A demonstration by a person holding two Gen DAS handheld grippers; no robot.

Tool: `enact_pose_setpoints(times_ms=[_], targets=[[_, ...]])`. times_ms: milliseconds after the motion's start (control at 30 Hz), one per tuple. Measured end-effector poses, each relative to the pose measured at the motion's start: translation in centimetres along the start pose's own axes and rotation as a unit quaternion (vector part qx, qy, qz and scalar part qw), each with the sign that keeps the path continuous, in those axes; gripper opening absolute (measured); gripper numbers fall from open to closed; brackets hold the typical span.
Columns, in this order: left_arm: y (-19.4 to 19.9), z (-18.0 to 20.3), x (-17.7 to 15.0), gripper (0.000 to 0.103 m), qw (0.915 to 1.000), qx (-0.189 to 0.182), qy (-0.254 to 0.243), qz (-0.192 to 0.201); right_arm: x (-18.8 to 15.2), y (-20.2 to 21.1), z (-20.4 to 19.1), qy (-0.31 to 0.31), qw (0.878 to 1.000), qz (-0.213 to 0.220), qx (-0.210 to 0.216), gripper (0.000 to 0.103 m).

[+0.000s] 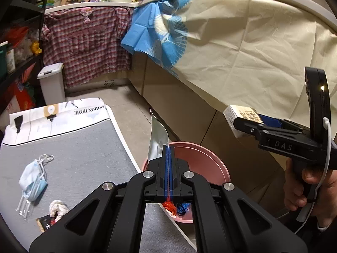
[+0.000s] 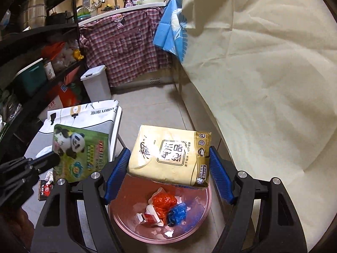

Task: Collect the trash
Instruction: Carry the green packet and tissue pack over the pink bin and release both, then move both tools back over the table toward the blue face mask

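Observation:
My left gripper (image 1: 169,147) is shut on a flat foil wrapper (image 1: 158,141) with a green panda print, held over the rim of the pink basin (image 1: 210,158); the wrapper also shows in the right wrist view (image 2: 82,154). My right gripper (image 2: 168,162) is shut on a cream tissue pack (image 2: 170,156), held above the pink basin (image 2: 205,206). It also shows in the left wrist view (image 1: 238,118). The basin holds a red bag (image 2: 164,203), a blue bag (image 2: 177,213) and a small carton (image 2: 147,218). A face mask (image 1: 32,179), a crumpled tissue (image 1: 58,207) and a dark wrapper (image 1: 43,223) lie on the grey table (image 1: 84,158).
A white lidded bin (image 1: 51,82) stands on the tiled floor at the back. A counter draped in cream cloth (image 1: 252,52) runs along the right. Dark shelves (image 2: 38,63) with clutter stand at the left. A plaid cloth (image 1: 88,42) hangs under the far counter.

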State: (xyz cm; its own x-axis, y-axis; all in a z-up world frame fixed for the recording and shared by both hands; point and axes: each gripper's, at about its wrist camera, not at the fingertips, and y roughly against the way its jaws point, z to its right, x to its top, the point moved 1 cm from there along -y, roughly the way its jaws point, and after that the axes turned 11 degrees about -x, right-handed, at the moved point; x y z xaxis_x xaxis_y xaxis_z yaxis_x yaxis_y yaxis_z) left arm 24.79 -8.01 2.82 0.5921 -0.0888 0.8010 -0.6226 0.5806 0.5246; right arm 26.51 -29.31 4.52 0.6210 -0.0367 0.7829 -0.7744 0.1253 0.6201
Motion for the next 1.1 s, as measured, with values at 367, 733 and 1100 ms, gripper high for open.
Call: enact_pose_setpoints(times_ms=[367,733,1100], targets=[[-2.0,0.3,-0.4,0.000,0.9997,-0.011,0.002,-0.021,0.0,-1.1,0.1,-0.001,1.000,-0.011,0.001,0.074],[-2.7,0.2,-0.4,0.001,0.9992,-0.024,0.008,-0.031,0.0,-1.5,0.0,0.000,1.000,-0.015,0.000,0.074],[-1.8,-0.7,-0.5,0.022,0.9989,-0.025,0.020,-0.036,-0.4,-1.9,-0.6,0.012,1.000,-0.021,-0.010,0.083]])
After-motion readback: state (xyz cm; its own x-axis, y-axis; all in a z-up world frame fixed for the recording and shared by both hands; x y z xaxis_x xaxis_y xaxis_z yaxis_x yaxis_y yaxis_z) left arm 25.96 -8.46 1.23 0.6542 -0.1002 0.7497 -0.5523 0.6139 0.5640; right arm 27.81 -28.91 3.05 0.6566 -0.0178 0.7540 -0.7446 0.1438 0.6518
